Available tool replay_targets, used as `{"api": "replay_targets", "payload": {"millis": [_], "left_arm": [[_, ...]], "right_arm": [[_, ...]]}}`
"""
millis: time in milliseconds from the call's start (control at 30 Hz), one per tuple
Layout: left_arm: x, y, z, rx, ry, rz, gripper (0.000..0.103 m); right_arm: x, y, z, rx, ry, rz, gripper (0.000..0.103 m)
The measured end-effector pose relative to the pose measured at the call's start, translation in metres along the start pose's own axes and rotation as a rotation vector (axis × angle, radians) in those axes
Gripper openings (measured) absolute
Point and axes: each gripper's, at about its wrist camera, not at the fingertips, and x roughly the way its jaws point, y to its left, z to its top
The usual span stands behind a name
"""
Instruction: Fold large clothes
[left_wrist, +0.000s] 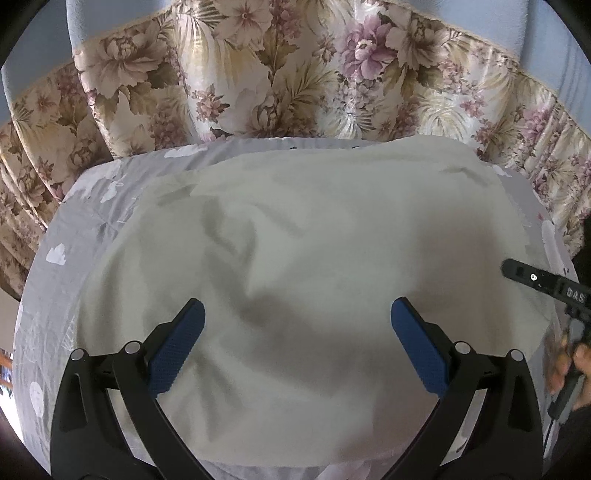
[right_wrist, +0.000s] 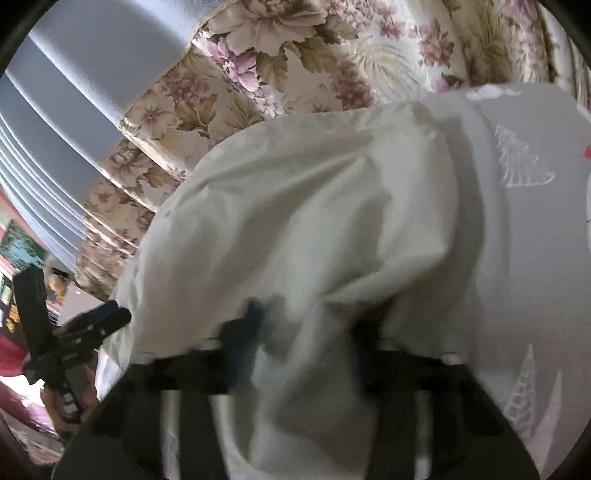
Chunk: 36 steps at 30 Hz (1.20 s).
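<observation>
A large cream-white cloth (left_wrist: 303, 251) lies spread and creased on a grey printed bed sheet (left_wrist: 74, 236). My left gripper (left_wrist: 297, 317) hovers over its near part, blue pads wide apart and empty. My right gripper (right_wrist: 303, 332) is blurred in its own view, with a bunch of the cream cloth (right_wrist: 314, 221) gathered between its fingers and pulled up into a ridge. The right gripper's black tip (left_wrist: 532, 277) shows at the right edge of the left wrist view. The left gripper (right_wrist: 99, 321) shows at the left of the right wrist view.
Floral curtains (left_wrist: 280, 70) hang right behind the bed. The grey sheet with white leaf prints (right_wrist: 535, 206) shows to the right of the cloth. A blue-grey wall (right_wrist: 92, 66) and cluttered shelves (right_wrist: 22, 258) lie to the left.
</observation>
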Motion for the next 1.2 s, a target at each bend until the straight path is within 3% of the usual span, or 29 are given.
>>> {"api": "replay_targets", "payload": {"millis": [167, 233, 300, 367, 633, 700, 800, 1000, 1200], "left_arm": [[0.016, -0.013, 0.004, 0.048, 0.013, 0.047, 0.100], [0.026, -0.012, 0.004, 0.034, 0.037, 0.040, 0.100], [0.027, -0.010, 0.003, 0.019, 0.040, 0.029, 0.100], [0.028, -0.007, 0.003, 0.011, 0.044, 0.015, 0.100], [0.023, -0.004, -0.004, 0.036, 0.021, 0.048, 0.100], [0.024, -0.002, -0.004, 0.019, 0.022, 0.039, 0.100], [0.026, -0.004, -0.006, 0.027, 0.015, 0.052, 0.100], [0.032, -0.012, -0.009, 0.057, 0.010, 0.105, 0.100], [0.035, -0.011, -0.008, 0.060, 0.019, 0.104, 0.100]], "right_arm": [[-0.020, 0.018, 0.004, -0.056, -0.023, 0.027, 0.029], [-0.016, 0.021, 0.007, -0.063, 0.010, -0.001, 0.032], [-0.008, 0.022, 0.006, -0.075, 0.049, -0.049, 0.044], [0.000, 0.014, 0.001, -0.058, 0.083, -0.065, 0.050], [0.008, -0.004, -0.006, 0.011, 0.069, -0.025, 0.054], [0.018, 0.003, -0.001, 0.004, 0.040, -0.034, 0.049], [0.022, 0.019, 0.001, -0.050, 0.001, -0.026, 0.030], [0.003, 0.042, 0.000, -0.125, -0.067, -0.071, 0.028], [-0.004, 0.062, 0.002, -0.191, -0.073, -0.127, 0.028]]}}
